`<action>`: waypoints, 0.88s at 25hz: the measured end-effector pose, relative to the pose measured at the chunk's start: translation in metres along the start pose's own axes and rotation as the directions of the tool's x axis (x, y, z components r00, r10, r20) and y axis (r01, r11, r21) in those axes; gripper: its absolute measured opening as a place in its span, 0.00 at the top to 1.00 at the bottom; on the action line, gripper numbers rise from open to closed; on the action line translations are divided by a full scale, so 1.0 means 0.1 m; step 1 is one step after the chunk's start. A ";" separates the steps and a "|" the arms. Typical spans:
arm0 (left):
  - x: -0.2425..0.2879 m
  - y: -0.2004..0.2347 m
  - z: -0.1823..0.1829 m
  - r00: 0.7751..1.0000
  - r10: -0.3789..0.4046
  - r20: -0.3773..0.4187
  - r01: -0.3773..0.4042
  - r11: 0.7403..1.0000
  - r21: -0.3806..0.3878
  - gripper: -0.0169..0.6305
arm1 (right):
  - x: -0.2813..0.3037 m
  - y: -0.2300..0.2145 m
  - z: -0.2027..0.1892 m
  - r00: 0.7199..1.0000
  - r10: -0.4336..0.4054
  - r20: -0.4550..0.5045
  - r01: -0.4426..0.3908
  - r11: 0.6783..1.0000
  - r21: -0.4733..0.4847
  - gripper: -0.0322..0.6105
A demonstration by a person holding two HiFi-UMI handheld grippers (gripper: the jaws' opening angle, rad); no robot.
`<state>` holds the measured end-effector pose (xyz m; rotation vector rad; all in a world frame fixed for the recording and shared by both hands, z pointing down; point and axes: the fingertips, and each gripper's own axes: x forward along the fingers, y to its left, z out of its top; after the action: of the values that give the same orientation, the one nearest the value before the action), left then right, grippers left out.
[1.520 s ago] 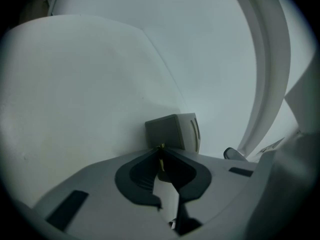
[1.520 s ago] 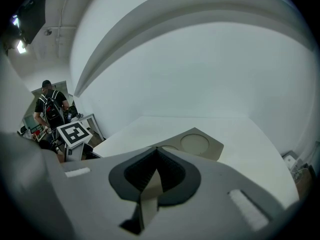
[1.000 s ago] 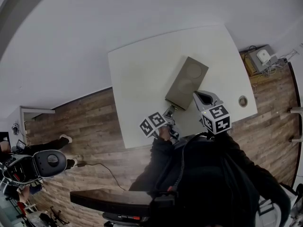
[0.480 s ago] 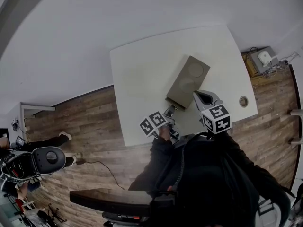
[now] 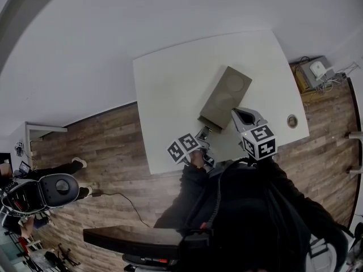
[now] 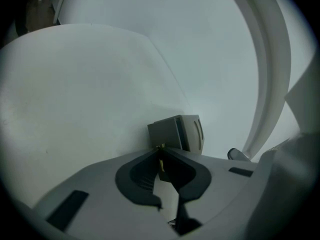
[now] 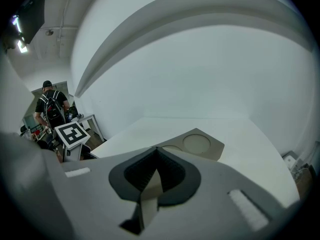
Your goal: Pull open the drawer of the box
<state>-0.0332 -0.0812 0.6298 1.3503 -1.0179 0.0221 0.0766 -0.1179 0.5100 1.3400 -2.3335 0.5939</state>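
A long taupe box (image 5: 225, 98) with a round recess in its top lies slantwise on the white table (image 5: 170, 89). My left gripper (image 5: 205, 132) is at the box's near end. In the left gripper view its jaws (image 6: 161, 151) are closed on a small yellowish pull (image 6: 161, 163), and the box's front face (image 6: 175, 133) stands just beyond. My right gripper (image 5: 235, 113) hovers beside the box's near right corner. Its jaws (image 7: 157, 150) are closed with nothing between them, and the box top (image 7: 197, 144) shows ahead. No gap shows at the drawer.
A round cable grommet (image 5: 292, 120) sits in the table near its right edge. Cables and a white device (image 5: 315, 69) lie on the wooden floor at the right. A person with a backpack (image 7: 50, 109) stands far off. A chair (image 5: 54, 192) is at the lower left.
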 end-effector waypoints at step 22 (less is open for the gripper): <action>-0.10 0.05 -0.01 1.000 0.020 0.013 -0.020 1.000 -0.003 0.93 | -0.05 0.05 -0.02 1.000 0.009 -0.002 -0.009 1.000 -0.008 0.96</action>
<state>-0.0408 -0.0735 0.6280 1.3392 -1.0424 0.0272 0.0742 -0.1113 0.5082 1.3246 -2.3392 0.5874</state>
